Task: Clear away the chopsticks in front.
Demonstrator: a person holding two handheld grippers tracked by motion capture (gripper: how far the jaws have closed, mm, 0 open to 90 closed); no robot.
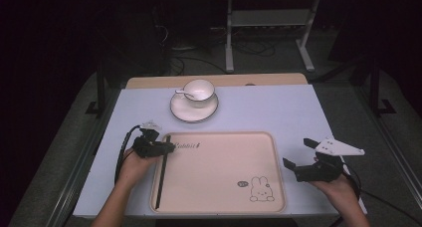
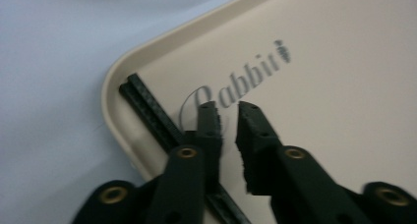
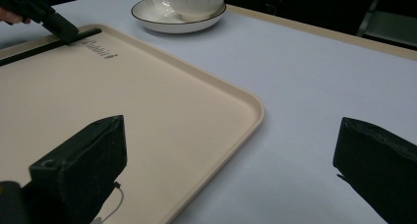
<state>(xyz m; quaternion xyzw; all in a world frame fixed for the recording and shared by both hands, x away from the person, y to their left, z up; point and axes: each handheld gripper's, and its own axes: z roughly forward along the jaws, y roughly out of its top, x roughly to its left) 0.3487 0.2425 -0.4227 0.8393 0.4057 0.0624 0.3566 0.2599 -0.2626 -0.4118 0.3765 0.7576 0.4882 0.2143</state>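
A pair of black chopsticks (image 1: pixel 161 179) lies along the left inner edge of a beige tray (image 1: pixel 214 172) printed with "Rabbit" and a rabbit drawing. My left gripper (image 1: pixel 169 147) hovers low over the chopsticks' far end. In the left gripper view its jaws (image 2: pixel 227 108) stand a narrow gap apart with nothing between them, and the chopsticks (image 2: pixel 152 111) run under the left jaw. My right gripper (image 1: pixel 295 152) is held wide open just off the tray's right edge, empty (image 3: pixel 231 126).
A white cup (image 1: pixel 199 90) with a spoon (image 1: pixel 181 93) in it stands on a saucer (image 1: pixel 194 115) beyond the tray, on the pale blue table cover. The tray's rim (image 3: pixel 255 106) lies between my right jaws. Dark floor and table legs lie behind.
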